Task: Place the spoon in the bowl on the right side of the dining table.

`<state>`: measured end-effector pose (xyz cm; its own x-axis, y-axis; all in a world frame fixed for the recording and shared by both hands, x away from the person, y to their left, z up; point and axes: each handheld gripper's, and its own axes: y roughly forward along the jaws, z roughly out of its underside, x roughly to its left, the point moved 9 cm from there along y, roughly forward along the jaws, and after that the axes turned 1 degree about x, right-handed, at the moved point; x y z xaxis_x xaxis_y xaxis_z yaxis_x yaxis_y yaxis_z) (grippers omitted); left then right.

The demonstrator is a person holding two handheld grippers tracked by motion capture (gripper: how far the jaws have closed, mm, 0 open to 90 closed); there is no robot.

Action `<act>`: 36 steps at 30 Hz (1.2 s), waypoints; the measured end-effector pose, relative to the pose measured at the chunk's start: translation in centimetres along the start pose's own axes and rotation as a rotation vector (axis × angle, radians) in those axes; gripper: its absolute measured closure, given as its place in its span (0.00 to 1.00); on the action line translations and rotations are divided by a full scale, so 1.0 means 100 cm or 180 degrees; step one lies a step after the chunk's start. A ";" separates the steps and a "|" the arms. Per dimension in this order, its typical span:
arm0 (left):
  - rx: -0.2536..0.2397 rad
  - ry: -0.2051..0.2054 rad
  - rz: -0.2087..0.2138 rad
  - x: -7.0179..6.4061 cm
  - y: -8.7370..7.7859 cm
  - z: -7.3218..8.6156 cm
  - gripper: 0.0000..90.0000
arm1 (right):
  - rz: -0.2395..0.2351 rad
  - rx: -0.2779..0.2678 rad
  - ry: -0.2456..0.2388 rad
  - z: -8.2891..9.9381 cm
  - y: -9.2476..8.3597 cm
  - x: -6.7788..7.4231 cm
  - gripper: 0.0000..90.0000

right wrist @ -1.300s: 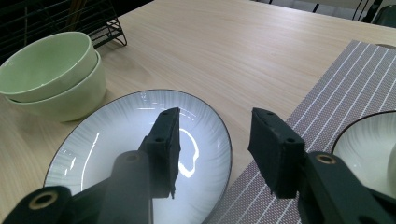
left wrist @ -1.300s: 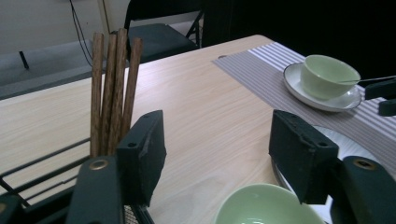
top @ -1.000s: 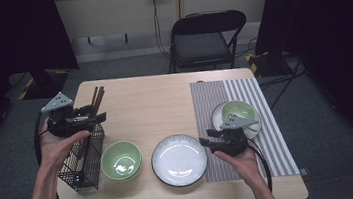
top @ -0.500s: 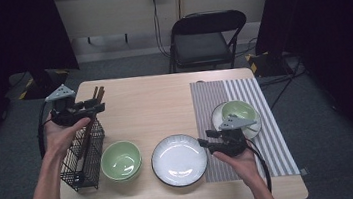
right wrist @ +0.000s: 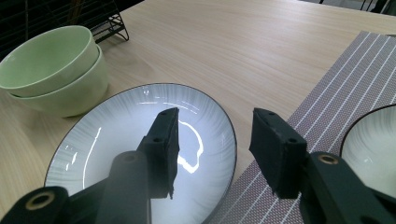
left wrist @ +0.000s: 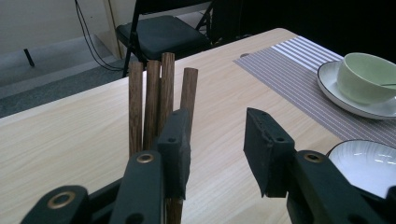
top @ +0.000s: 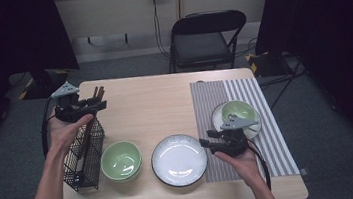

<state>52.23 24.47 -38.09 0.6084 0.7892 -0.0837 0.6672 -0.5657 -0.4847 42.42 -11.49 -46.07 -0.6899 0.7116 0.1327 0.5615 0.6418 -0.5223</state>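
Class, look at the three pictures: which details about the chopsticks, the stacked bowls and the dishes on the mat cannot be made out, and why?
- Chopsticks: lower ends, left gripper view, hidden by left gripper jaw.
- Green bowls: count, high view, too small.
- Bowl on saucer: contents, left gripper view, cut off by edge.
- White plate: near rim, right gripper view, behind right gripper.

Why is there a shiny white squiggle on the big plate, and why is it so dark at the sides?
In the right gripper view, the white plate is glossy and mirrors a light above as glare. In the high view, dark curtains and dim corners frame the brighter table. In the left gripper view, the near jaws look slightly soft.
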 end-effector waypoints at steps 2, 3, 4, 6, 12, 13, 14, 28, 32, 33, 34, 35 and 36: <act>-0.0001 0.0068 -0.0008 0.000 0.000 -0.001 0.68 | 0.0000 0.0001 0.0000 0.000 0.000 0.000 0.58; 0.0003 0.0085 -0.0026 0.000 0.000 -0.001 0.68 | -0.0003 0.0001 0.0001 0.000 0.000 0.000 0.58; -0.0011 0.0077 -0.0033 0.001 0.000 -0.002 0.66 | -0.0003 0.0005 -0.0002 0.000 0.000 0.000 0.58; -0.0023 0.0035 0.0022 0.001 0.001 -0.002 0.67 | -0.0002 0.0007 -0.0002 0.000 0.001 0.000 0.58; -0.0086 -0.0036 -0.0090 0.007 -0.003 -0.004 0.59 | -0.0002 0.0009 -0.0006 0.000 0.000 0.001 0.58; -0.0115 -0.0048 -0.0099 0.007 -0.005 -0.005 0.60 | -0.0006 0.0005 -0.0002 0.000 0.000 0.001 0.58; -0.0098 -0.0036 -0.0052 0.007 -0.005 -0.004 0.61 | -0.0005 0.0004 -0.0005 0.001 0.000 0.001 0.58; 0.0094 0.0010 0.0088 0.000 0.006 0.004 0.67 | 0.0011 0.0004 0.0003 0.001 0.000 -0.001 0.58; 0.0106 0.0010 0.0187 -0.004 0.001 0.005 0.68 | 0.0013 0.0003 0.0003 0.001 0.000 0.000 0.58; 0.0101 0.0002 0.0239 -0.006 -0.001 0.004 0.67 | 0.0019 0.0010 -0.0001 0.001 0.000 0.000 0.57; 0.0103 0.0000 0.0241 -0.006 -0.002 0.004 0.67 | 0.0032 0.0017 -0.0003 0.001 0.000 0.000 0.57; 0.0101 0.0002 0.0235 -0.006 -0.003 0.004 0.67 | 0.0030 0.0016 -0.0003 0.001 0.000 0.000 0.57; 0.0090 -0.0003 0.0252 -0.006 -0.005 0.004 0.67 | 0.0027 0.0013 -0.0004 0.001 -0.001 0.000 0.57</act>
<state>51.39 24.40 -38.19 0.6585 0.7424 -0.1235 0.6045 -0.6195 -0.5009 42.35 -11.57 -46.14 -0.6857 0.7167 0.1271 0.5656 0.6345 -0.5268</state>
